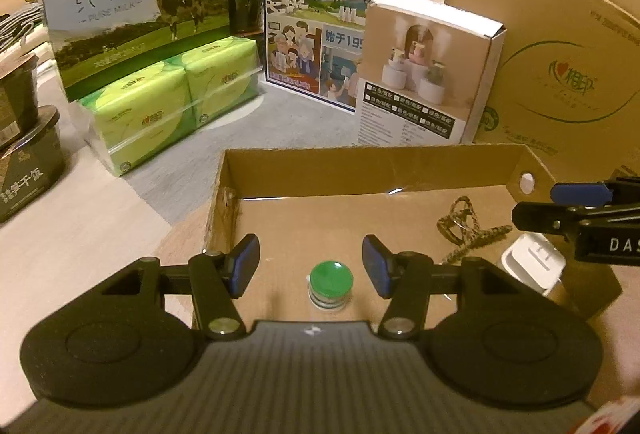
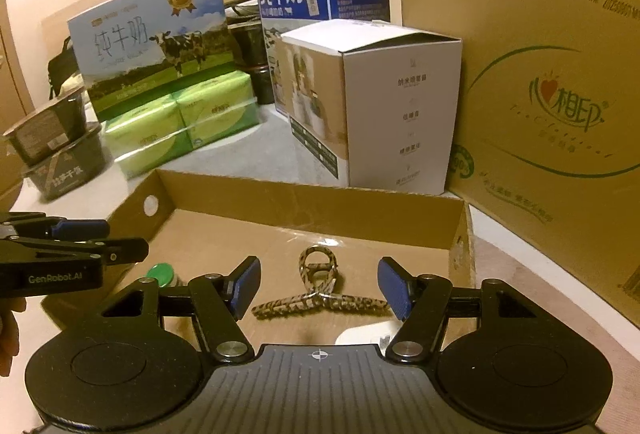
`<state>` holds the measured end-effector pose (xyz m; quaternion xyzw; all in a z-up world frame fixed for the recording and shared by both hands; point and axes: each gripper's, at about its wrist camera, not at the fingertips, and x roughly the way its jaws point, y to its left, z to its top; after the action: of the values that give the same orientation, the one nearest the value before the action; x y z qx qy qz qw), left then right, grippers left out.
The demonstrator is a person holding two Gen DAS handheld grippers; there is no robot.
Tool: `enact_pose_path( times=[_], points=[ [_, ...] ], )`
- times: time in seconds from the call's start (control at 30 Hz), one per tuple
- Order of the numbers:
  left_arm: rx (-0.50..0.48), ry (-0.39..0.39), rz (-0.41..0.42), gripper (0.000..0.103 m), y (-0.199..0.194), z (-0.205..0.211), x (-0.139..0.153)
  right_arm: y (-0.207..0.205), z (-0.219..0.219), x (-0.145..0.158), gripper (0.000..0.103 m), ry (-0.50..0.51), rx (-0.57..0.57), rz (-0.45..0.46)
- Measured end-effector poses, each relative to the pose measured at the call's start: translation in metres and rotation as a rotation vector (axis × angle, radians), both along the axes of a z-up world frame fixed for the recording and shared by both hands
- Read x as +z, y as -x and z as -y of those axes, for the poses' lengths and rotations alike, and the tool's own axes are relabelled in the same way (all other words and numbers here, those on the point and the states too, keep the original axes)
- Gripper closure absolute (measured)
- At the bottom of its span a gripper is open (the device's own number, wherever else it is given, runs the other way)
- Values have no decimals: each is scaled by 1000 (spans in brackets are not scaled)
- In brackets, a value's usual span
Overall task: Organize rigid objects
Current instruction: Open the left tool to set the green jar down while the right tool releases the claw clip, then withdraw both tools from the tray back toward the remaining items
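A shallow cardboard tray (image 1: 360, 170) (image 2: 304, 202) lies in front of both grippers. On its floor stands a small bottle with a green cap (image 1: 332, 284) (image 2: 160, 272). My left gripper (image 1: 311, 266) hangs over the bottle, open, its blue pads (image 1: 244, 266) clear of the bottle on both sides. A leopard-print hair claw clip (image 2: 320, 294) (image 1: 464, 230) lies flat in the tray's right part. My right gripper (image 2: 320, 286) is open above the clip, and its pads do not touch it. A white plug-like block (image 1: 534, 262) rests in the tray's right corner.
Behind the tray stand two milk cartons (image 1: 140, 22) (image 1: 320, 14), a green tissue pack (image 1: 176, 102) and a white humidifier box (image 2: 400, 106). A large cardboard box (image 2: 540, 94) walls off the right. Dark food tubs (image 1: 24, 162) are stacked at the left.
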<state>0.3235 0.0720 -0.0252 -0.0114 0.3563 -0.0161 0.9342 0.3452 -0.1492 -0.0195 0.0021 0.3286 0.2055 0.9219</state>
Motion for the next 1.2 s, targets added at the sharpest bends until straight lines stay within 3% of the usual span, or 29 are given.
enact_pose_path(
  times=[0.83,1.07,1.2],
  points=[
    [23,34,46,49,113,16,54,106,17,44,38,-37,-10,35],
    [37,35,48,32,146,26,59,136,27,47,38,-51,-20,34],
    [52,40,45,27,161,28,60,150,31,48,38,-54,-26,30]
  ],
)
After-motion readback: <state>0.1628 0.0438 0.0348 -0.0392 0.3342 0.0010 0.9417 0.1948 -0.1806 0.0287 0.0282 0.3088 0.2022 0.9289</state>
